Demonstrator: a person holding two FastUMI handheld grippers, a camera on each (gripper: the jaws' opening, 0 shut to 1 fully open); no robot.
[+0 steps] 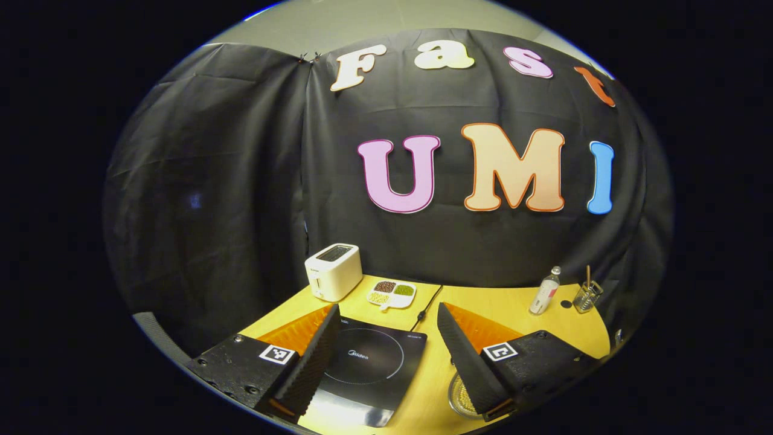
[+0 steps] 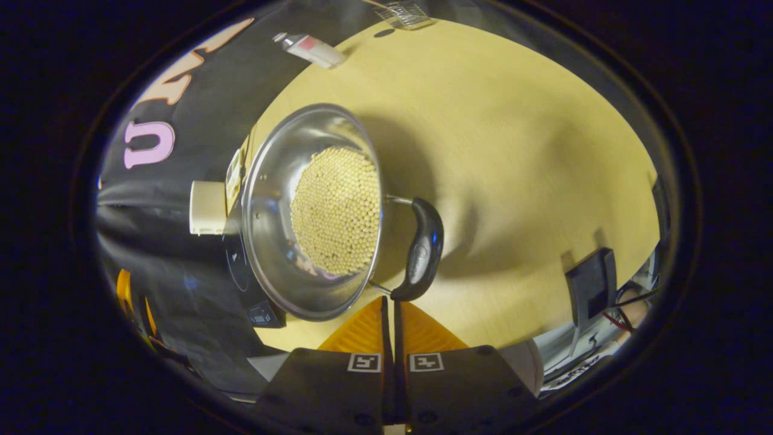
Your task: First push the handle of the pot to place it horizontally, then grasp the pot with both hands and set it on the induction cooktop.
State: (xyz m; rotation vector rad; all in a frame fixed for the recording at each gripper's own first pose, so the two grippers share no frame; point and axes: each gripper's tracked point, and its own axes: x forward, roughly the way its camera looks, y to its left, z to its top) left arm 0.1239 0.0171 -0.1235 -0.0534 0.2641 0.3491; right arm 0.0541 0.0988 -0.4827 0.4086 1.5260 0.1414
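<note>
A steel pot [image 2: 272, 211] with a dotted base stands on the yellow table in the right gripper view, its black handle [image 2: 423, 251] on the side facing me. My right gripper [image 2: 389, 300] is shut with nothing held, its tips at the handle's near end. In the left gripper view my left gripper [image 1: 388, 308] hangs open above the black induction cooktop [image 1: 362, 368]. A sliver of the pot [image 1: 457, 396] peeks out by its right finger. The cooktop [image 2: 241, 278] lies just behind the pot in the right gripper view.
A white toaster [image 1: 334, 272], a divided dish of beans [image 1: 392, 293], a small bottle [image 1: 545, 293] and a wire utensil holder [image 1: 587, 296] stand along the table's back edge. A black block [image 2: 592, 284] sits near the table's edge.
</note>
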